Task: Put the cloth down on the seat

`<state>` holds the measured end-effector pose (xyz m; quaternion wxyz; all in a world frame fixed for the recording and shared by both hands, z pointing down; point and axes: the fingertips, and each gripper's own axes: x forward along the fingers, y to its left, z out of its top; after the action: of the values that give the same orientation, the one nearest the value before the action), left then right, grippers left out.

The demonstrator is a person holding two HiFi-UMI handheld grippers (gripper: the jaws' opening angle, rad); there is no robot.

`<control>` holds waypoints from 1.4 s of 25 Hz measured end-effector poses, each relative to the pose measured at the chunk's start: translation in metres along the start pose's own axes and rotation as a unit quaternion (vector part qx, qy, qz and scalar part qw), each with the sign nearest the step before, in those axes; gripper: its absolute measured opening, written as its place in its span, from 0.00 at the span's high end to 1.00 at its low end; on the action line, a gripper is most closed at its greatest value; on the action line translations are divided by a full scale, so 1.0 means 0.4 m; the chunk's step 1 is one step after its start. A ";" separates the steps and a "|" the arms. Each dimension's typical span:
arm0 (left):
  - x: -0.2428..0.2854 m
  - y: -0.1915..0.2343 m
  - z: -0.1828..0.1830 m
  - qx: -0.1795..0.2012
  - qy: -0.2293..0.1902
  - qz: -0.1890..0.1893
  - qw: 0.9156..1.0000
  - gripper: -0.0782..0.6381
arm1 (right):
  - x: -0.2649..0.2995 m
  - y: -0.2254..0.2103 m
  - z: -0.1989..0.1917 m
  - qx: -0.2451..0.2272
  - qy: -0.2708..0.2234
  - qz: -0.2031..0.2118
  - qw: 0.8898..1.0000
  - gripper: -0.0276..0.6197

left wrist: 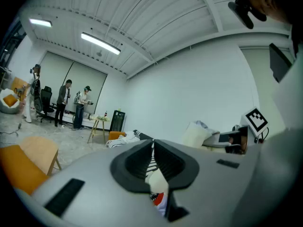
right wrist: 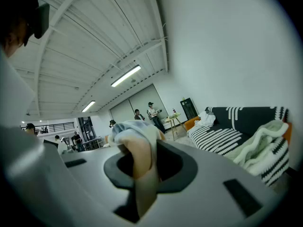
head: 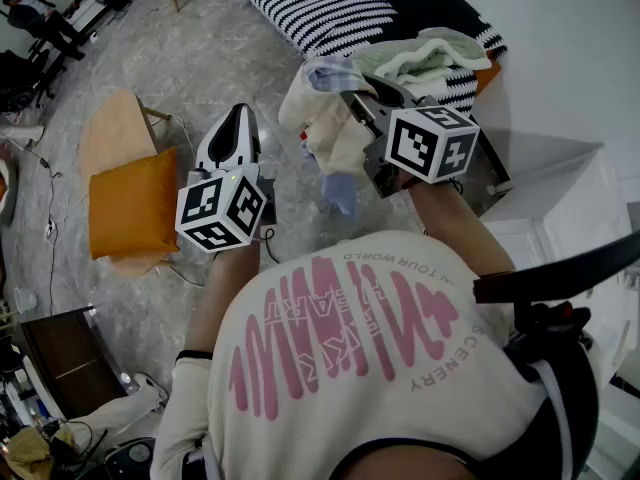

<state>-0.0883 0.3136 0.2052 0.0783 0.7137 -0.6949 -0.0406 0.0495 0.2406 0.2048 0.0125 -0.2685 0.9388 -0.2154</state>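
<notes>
Right gripper (head: 352,100) clamped the bunched cream-and-blue cloth (head: 318,120); left gripper (head: 234,120) jaws were together, empty. Released early, it might miss the black-and-white striped sofa (head: 320,8) at twelve o'clock.

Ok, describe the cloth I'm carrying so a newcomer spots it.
Find the striped sofa at the head view's top. Just below it, the right gripper pinches a bunched cloth: cream with a pale blue tail, unlike the pale green blanket on the sofa.
</notes>
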 end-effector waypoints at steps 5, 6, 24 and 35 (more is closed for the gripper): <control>0.031 -0.021 -0.002 -0.001 -0.009 0.002 1.000 0.85 | 0.005 -0.033 -0.004 -0.011 0.011 0.005 1.000 0.87; 0.035 -0.025 -0.004 -0.001 -0.010 0.003 1.000 0.85 | 0.005 -0.040 -0.007 -0.014 0.013 0.005 1.000 0.87; 0.191 -0.009 -0.015 0.002 -0.010 -0.023 1.000 0.87 | 0.087 -0.145 0.019 -0.012 0.008 -0.011 1.000 0.87; 0.414 0.095 -0.034 0.003 0.034 -0.067 0.997 0.88 | 0.265 -0.250 0.045 -0.008 0.016 -0.053 0.998 0.87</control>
<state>-0.1184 0.1480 0.2335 0.0967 0.7598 -0.6427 -0.0190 0.0113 0.1031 0.2392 -0.0157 -0.3141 0.9251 -0.2128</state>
